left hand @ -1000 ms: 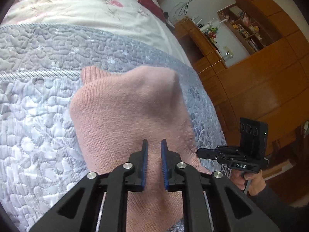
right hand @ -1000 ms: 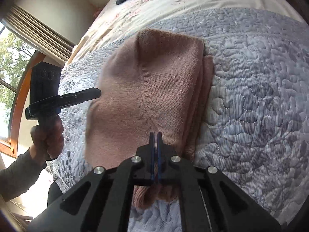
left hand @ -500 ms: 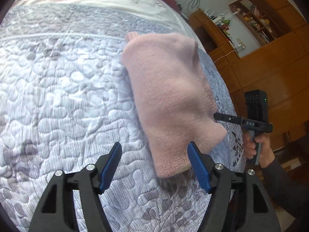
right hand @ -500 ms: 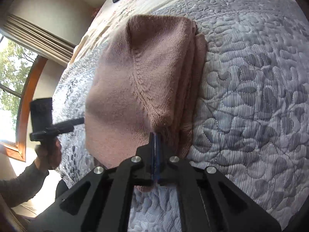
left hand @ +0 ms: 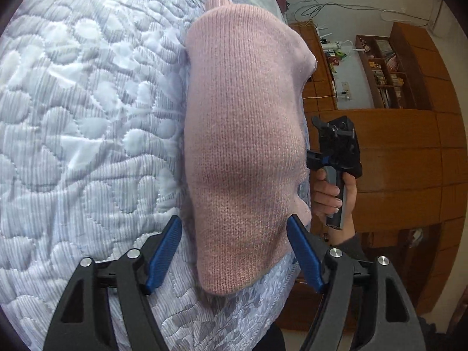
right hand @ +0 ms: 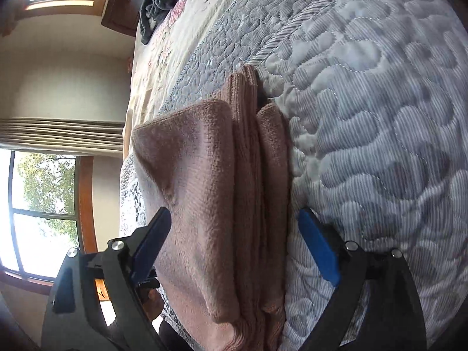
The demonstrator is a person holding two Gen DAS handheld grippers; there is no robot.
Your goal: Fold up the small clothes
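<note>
Left hand-held gripper point(left hand: 234, 251): released, blue pads spread wide, straddling the near end of the pink sweater point(left hand: 242, 134) without pinching it. Right hand-held gripper point(right hand: 234, 242): likewise released, pads apart on either side of the folded bundle; nothing held.

Sweater lies directly ahead of both grippers, on the quilt point(left hand: 82, 122) near the bed's edge. From the right wrist view it shows as a stack: a top flap and several folded layers beside it along the gripper's right. From the left wrist view its top is humped, with a shallow dent midway. The person's hand point(left hand: 330, 193) grips the right tool's handle just beyond the sweater's far side.

Further off: a dark garment point(right hand: 158, 3) lies well beyond, near the headboard; wooden shelves point(left hand: 389, 64) stand past the bed.

Judgement: folding of this piece looks done or nearly so; step in hand is the let-go. Next move likely calls for pressing the hump flat or squaring the edges, then fetching another garment.
</note>
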